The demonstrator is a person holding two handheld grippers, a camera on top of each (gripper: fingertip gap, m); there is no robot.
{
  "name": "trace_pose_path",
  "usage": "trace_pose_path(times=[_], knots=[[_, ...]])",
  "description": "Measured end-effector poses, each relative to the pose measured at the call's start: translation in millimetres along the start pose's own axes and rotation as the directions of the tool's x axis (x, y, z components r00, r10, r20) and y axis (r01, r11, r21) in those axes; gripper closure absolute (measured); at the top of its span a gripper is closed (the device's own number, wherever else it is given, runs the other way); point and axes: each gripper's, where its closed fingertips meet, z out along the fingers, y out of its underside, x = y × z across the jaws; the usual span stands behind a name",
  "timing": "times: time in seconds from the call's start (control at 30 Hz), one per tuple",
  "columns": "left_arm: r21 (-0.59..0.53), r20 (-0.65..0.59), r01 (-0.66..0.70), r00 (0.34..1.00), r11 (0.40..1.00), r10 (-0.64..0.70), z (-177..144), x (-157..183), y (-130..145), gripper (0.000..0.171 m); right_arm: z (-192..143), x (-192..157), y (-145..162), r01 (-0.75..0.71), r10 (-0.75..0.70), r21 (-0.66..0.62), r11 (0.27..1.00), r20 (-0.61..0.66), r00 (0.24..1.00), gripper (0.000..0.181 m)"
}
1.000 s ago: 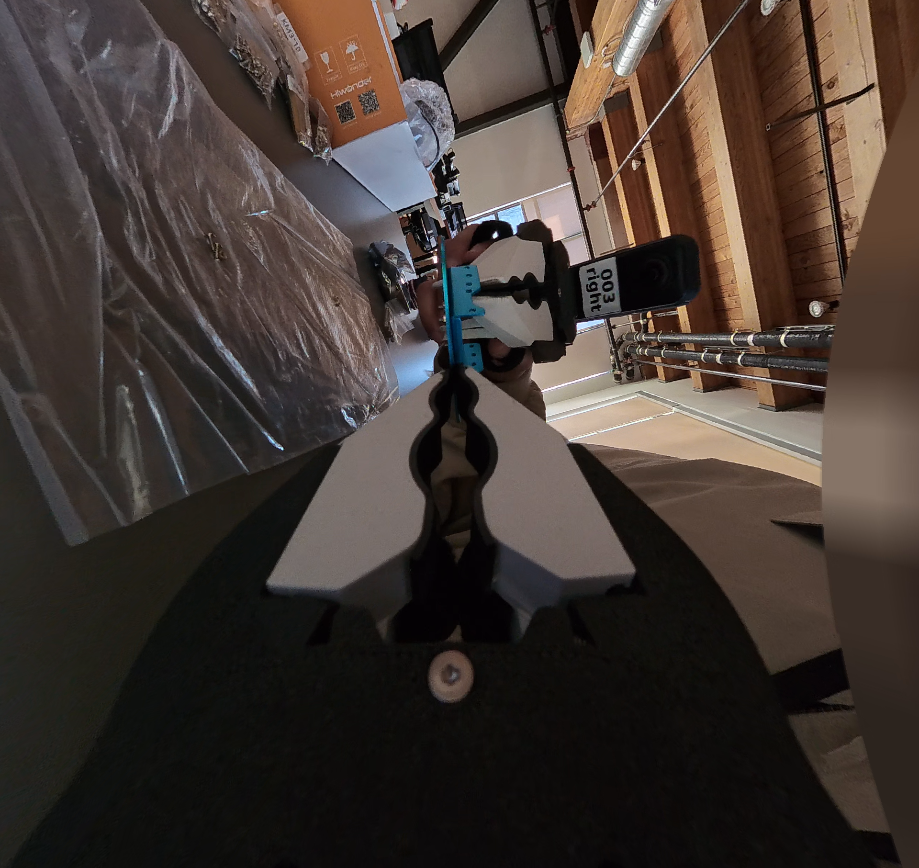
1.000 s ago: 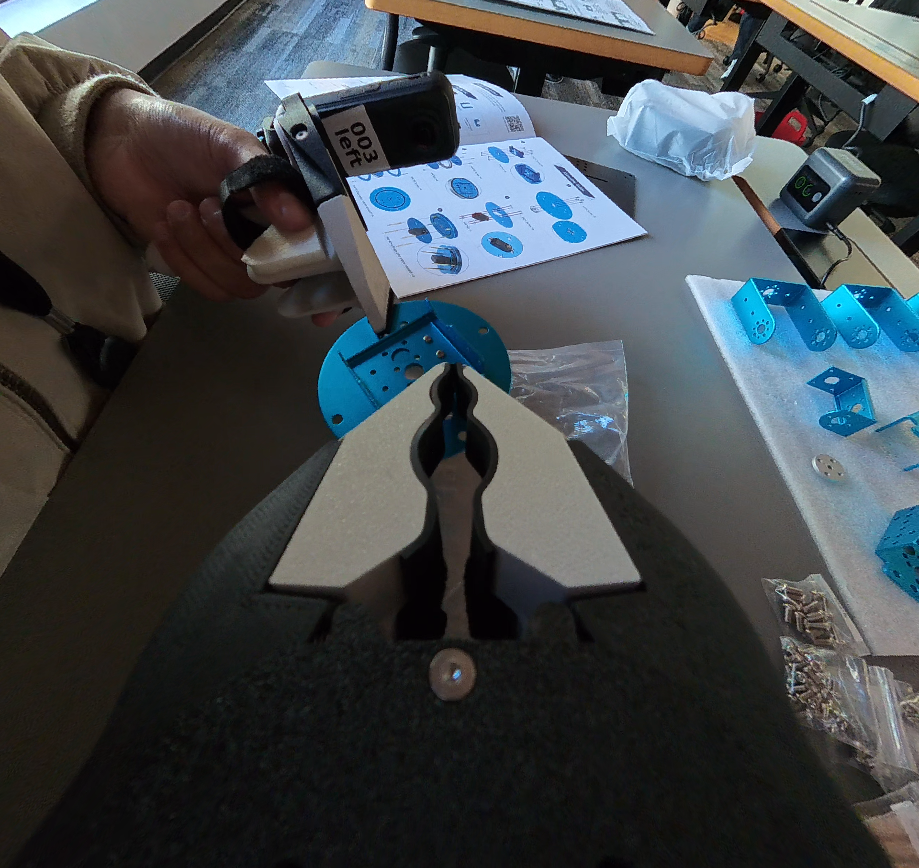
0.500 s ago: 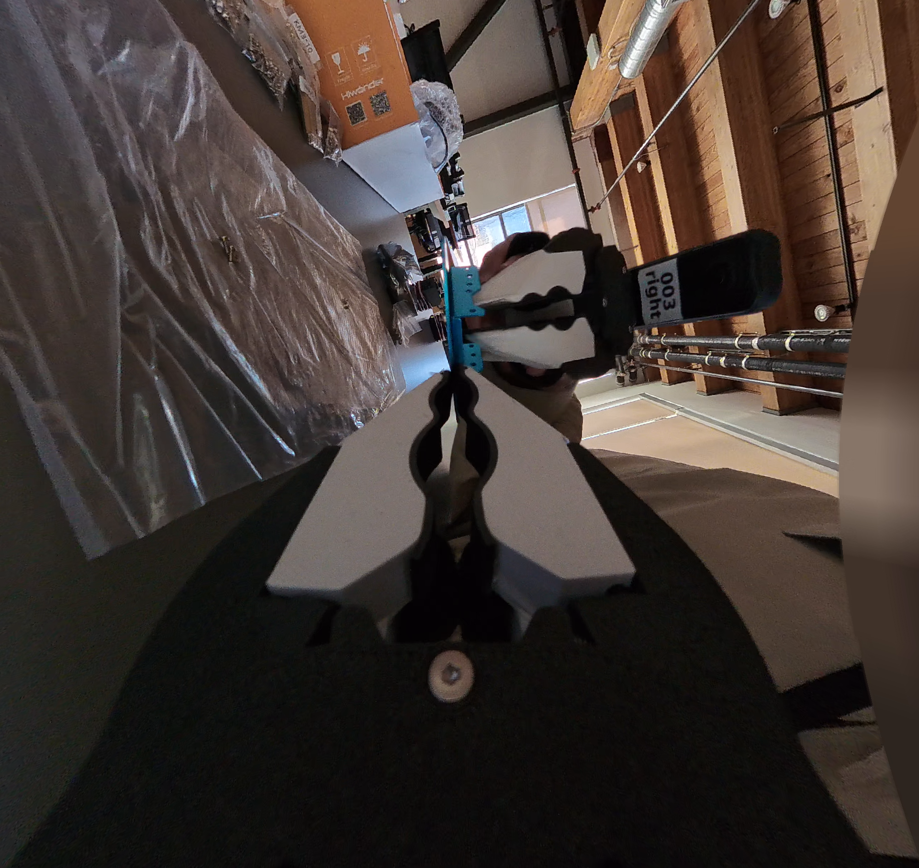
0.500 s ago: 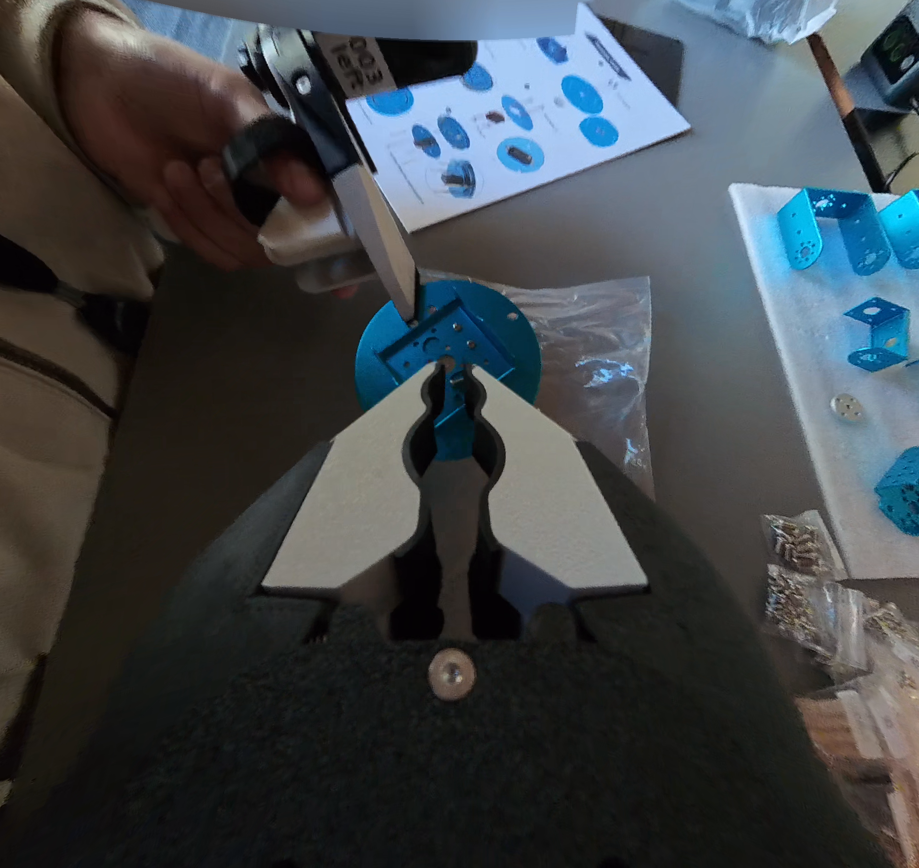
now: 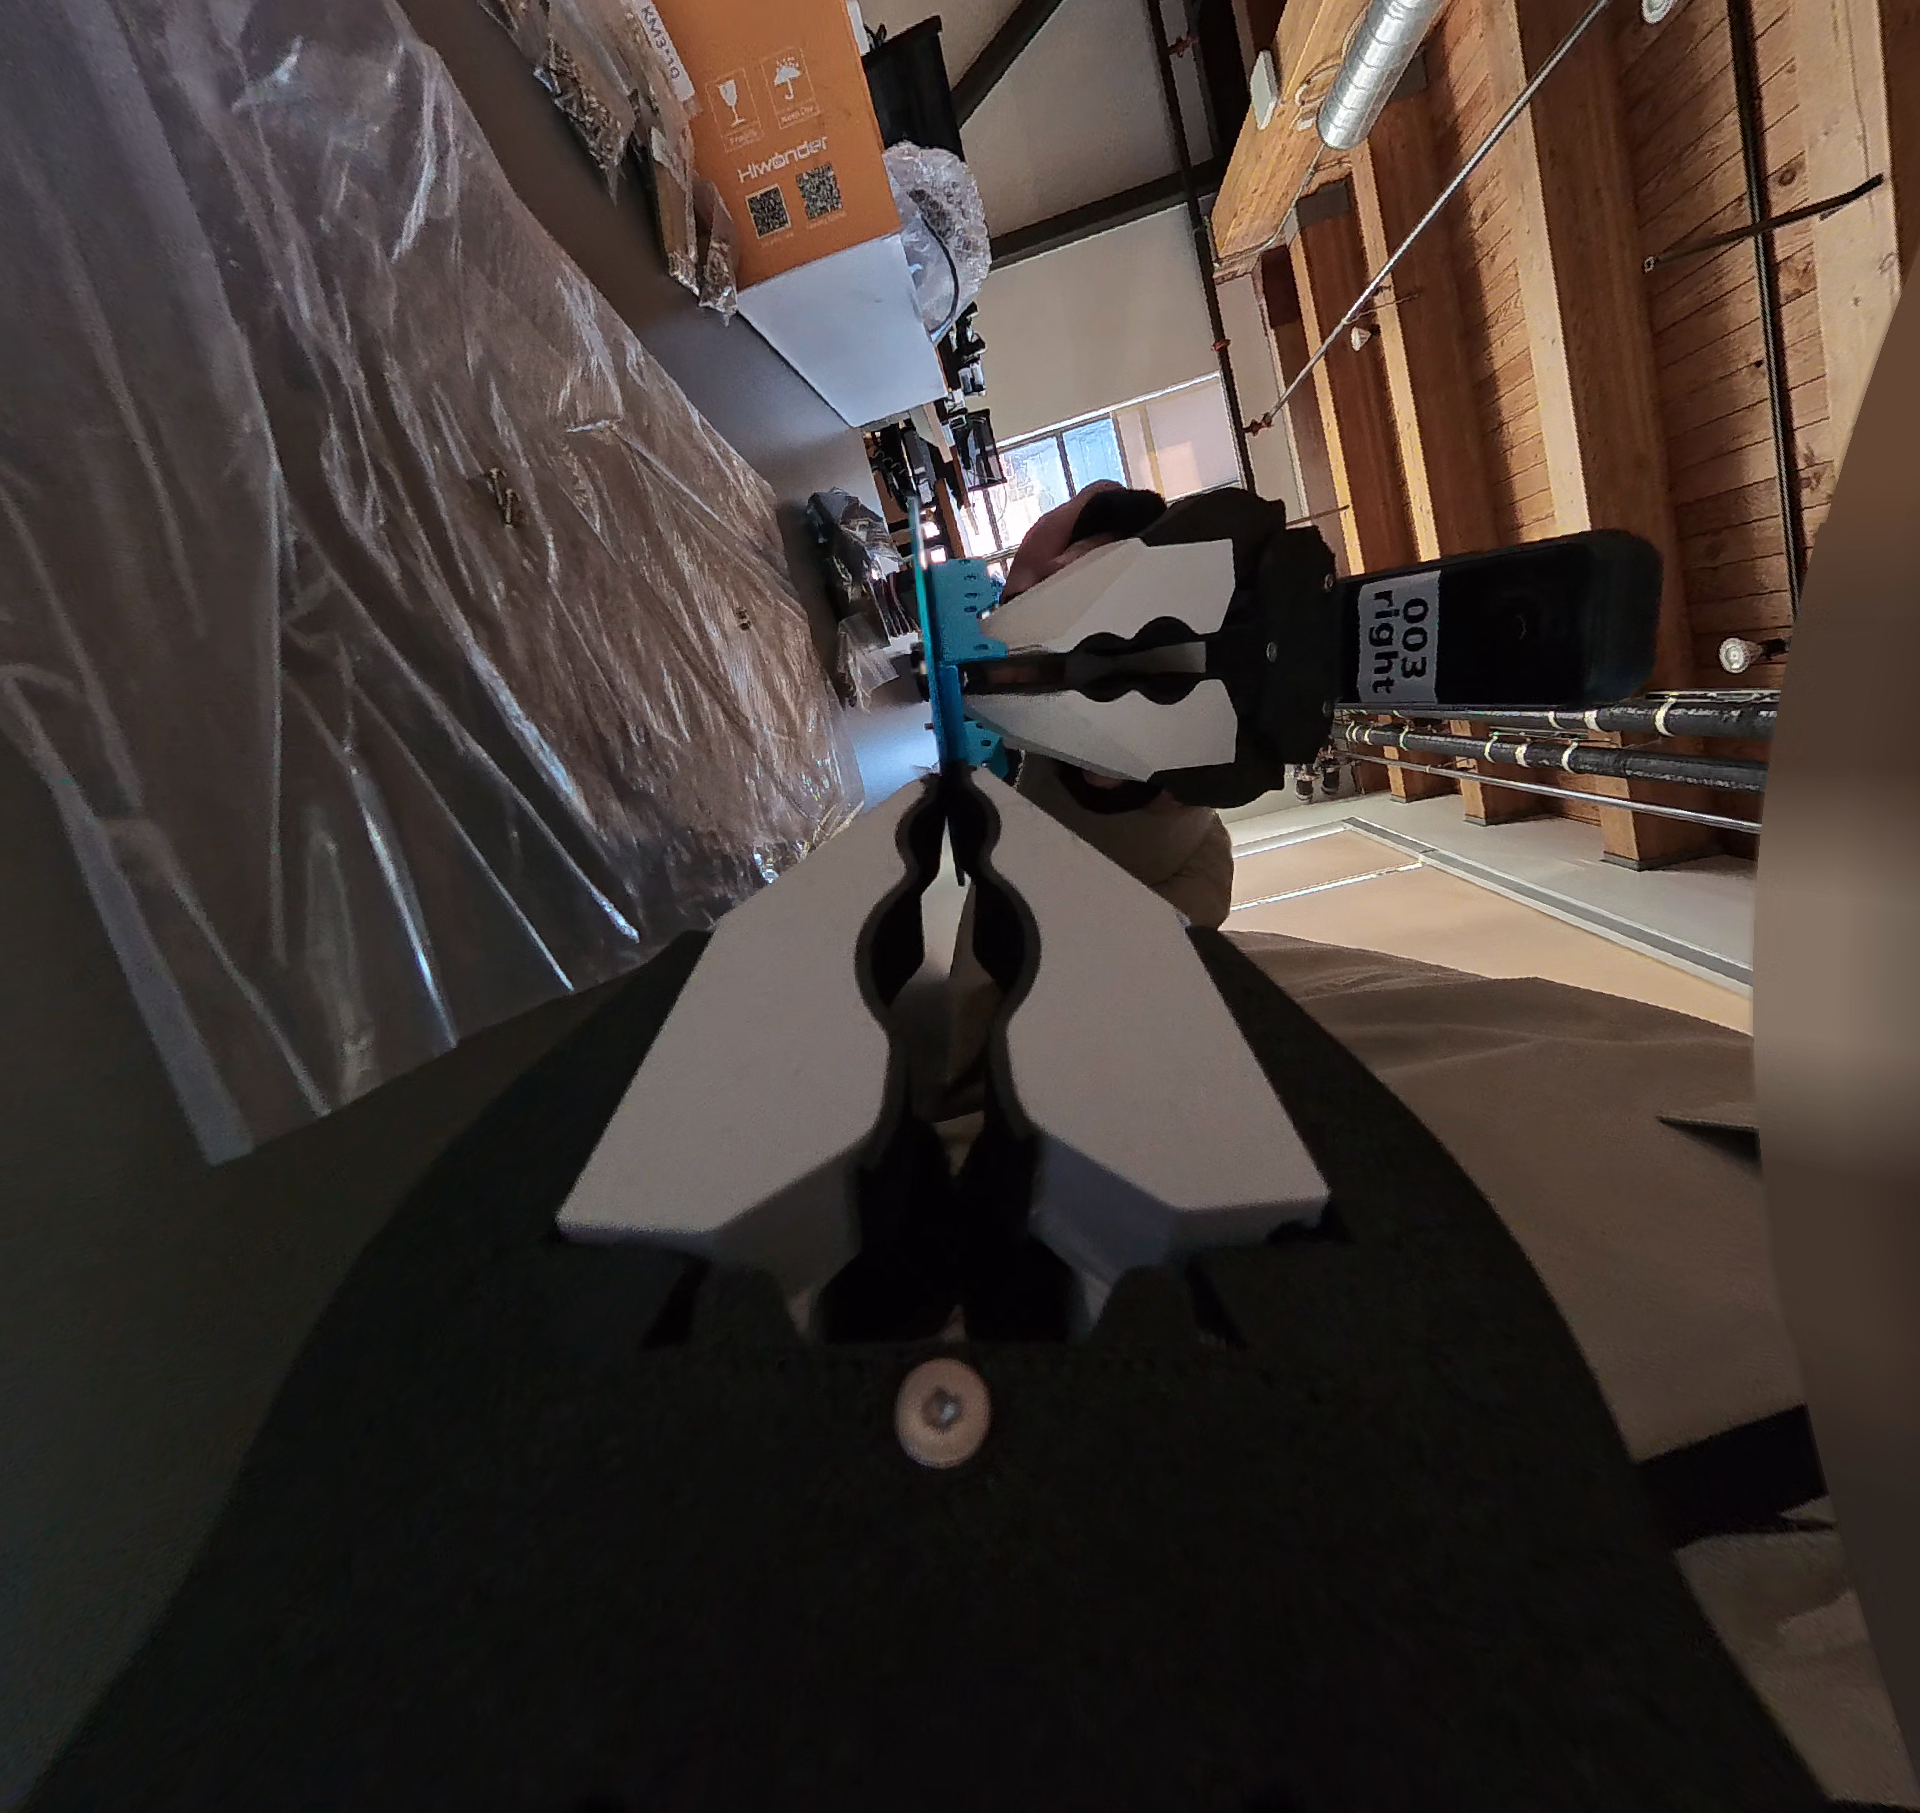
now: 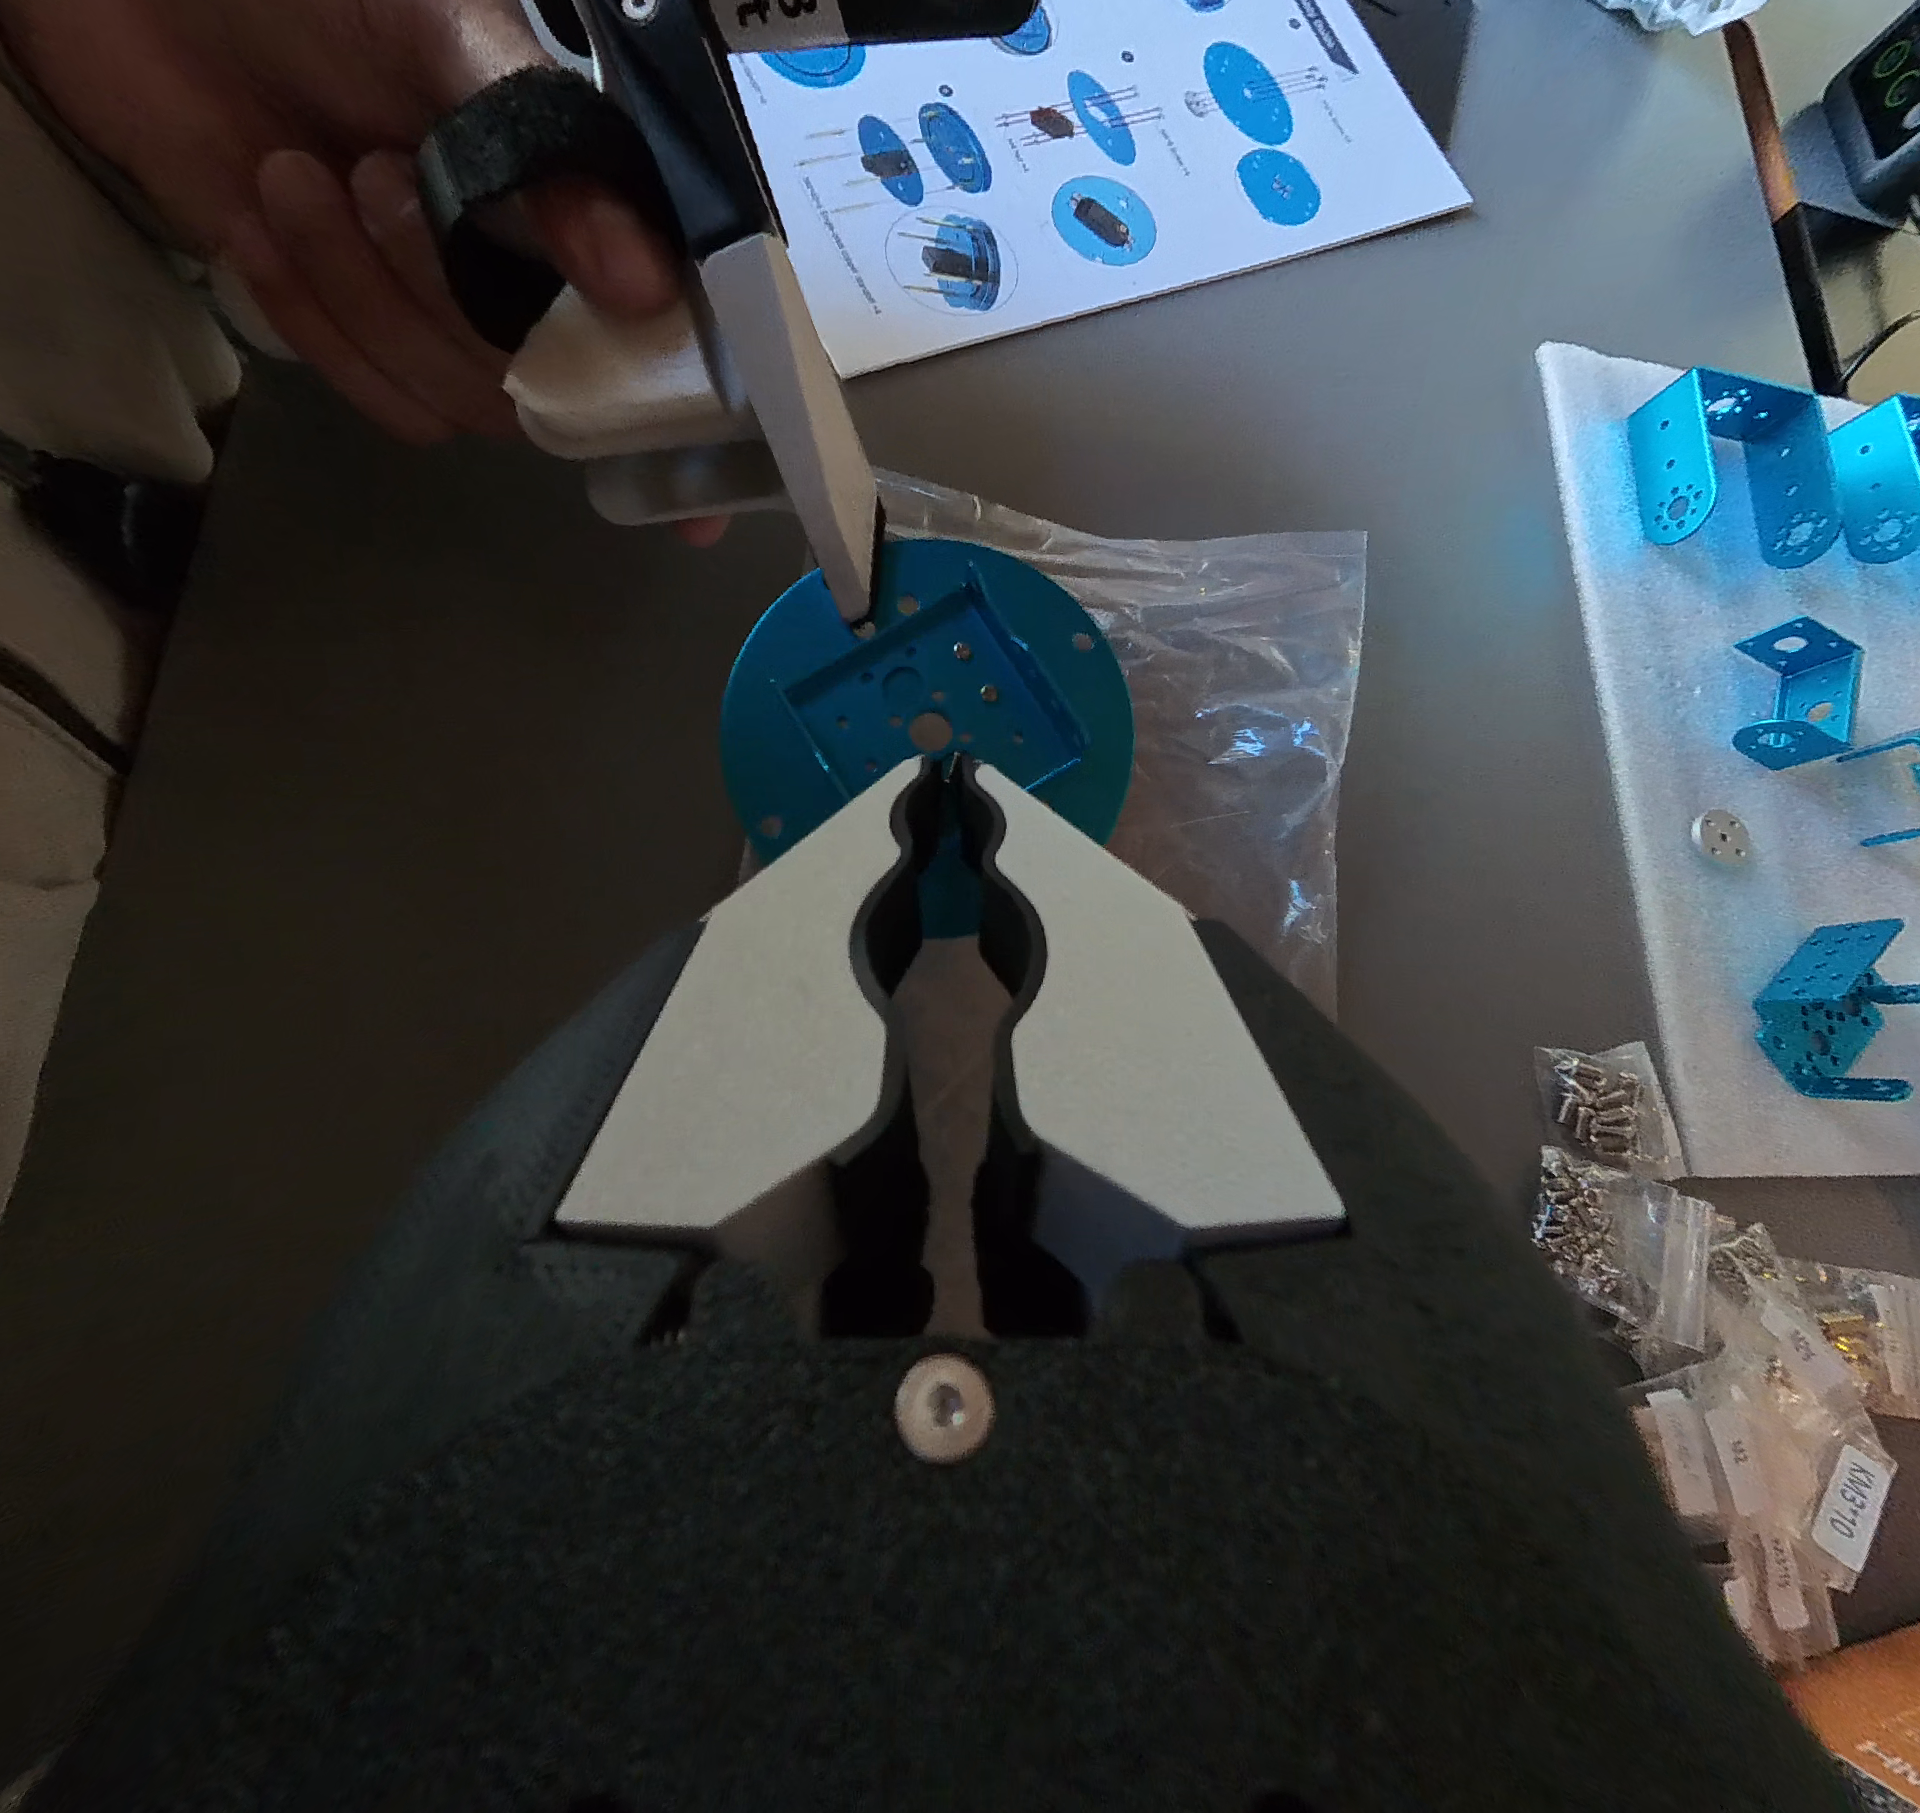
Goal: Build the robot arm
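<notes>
A round blue disc [image 6: 790, 735] with a square blue bracket [image 6: 997, 683] on its face is held up above a grey table [image 6: 416, 724]. My left gripper [image 6: 860, 610] comes in from the upper left and is shut on the disc's rim. In the left wrist view my left gripper [image 5: 951, 792] grips the disc [image 5: 943, 735] edge-on. My right gripper [image 6: 948, 771] is shut on a small thin screw, its tips right at the holes in the bracket. It also shows in the left wrist view [image 5: 987, 670], pointing at the bracket [image 5: 961, 610].
A person's hand [image 6: 260, 153] holds the left gripper. An instruction sheet [image 6: 1091, 153] and a clear plastic bag [image 6: 1226, 672] lie behind the disc. A white foam pad [image 6: 1642, 828] with blue brackets [image 6: 1766, 475] and bags of screws [image 6: 1621, 1192] lie right. An orange box [image 5: 769, 80] stands farther off. My two grippers' fingertips are within a few centimetres of each other.
My right gripper has moved in close to the disc and tilted down, bringing its tips to the bracket's holes. My left gripper has kept its hold on the rim.
</notes>
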Motion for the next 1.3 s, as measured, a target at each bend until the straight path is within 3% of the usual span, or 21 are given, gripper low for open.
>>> trace_pose_path(times=[0.43,0.7,0.83,0.93,1.0,1.07,1.17,1.2,1.23,1.3], knots=[[-0.004,0.107,-0.092,0.99,0.996,0.092,-3.0,-15.8,-4.5,0.171,4.1,5.2,11.2,0.047,-0.049,-0.061,0.997,-0.045,0.998,0.181],[-0.01,0.098,-0.095,0.991,0.995,0.096,-4.4,-16.3,-4.5,0.171,-12.9,7.6,14.9,0.014,-0.014,-0.011,1.0,-0.008,1.0,0.179],[-0.047,0.18,-0.322,0.928,0.945,0.325,-7.4,-13.2,-10.0,0.171,-19.2,6.6,10.6,-0.2,0.184,0.109,0.974,0.14,0.973,0.173],[-0.104,0.227,-0.521,0.817,0.847,0.53,-7.4,-6.0,-20.8,0.171,-6.9,9.4,21.1,-0.391,0.367,0.132,0.911,0.177,0.913,0.159],[-0.186,0.266,-0.653,0.686,0.734,0.678,-6.1,-7.8,-31.0,0.171,3.1,12.2,30.4,-0.479,0.459,0.151,0.865,0.15,0.876,0.158],[-0.309,0.263,-0.774,0.488,0.552,0.832,-1.3,-13.3,-38.6,0.171,8.1,14.5,40.4,-0.499,0.488,0.159,0.852,0.106,0.866,0.156],[-0.488,0.164,-0.854,0.112,0.18,0.98,9.1,-26.4,-41.4,0.171,6.7,18.3,52.5,-0.472,0.475,0.152,0.868,0.018,0.88,0.158],[-0.525,0.137,-0.847,0.016,0.086,0.99,12.2,-30.5,-42.3,0.171,5.2,18.7,54.9,-0.461,0.467,0.153,0.874,-0.005,0.884,0.159],[-0.547,0.119,-0.837,-0.046,0.027,0.992,15.2,-33.1,-43.1,0.171,4.2,18.2,56.6,-0.45,0.458,0.155,0.88,-0.018,0.889,0.159],[-0.532,0.074,-0.847,-0.064,-0.015,0.995,21.8,-32.0,-38.4,0.171,4.4,17.8,61.9,-0.427,0.436,0.139,0.893,-0.037,0.899,0.159]])
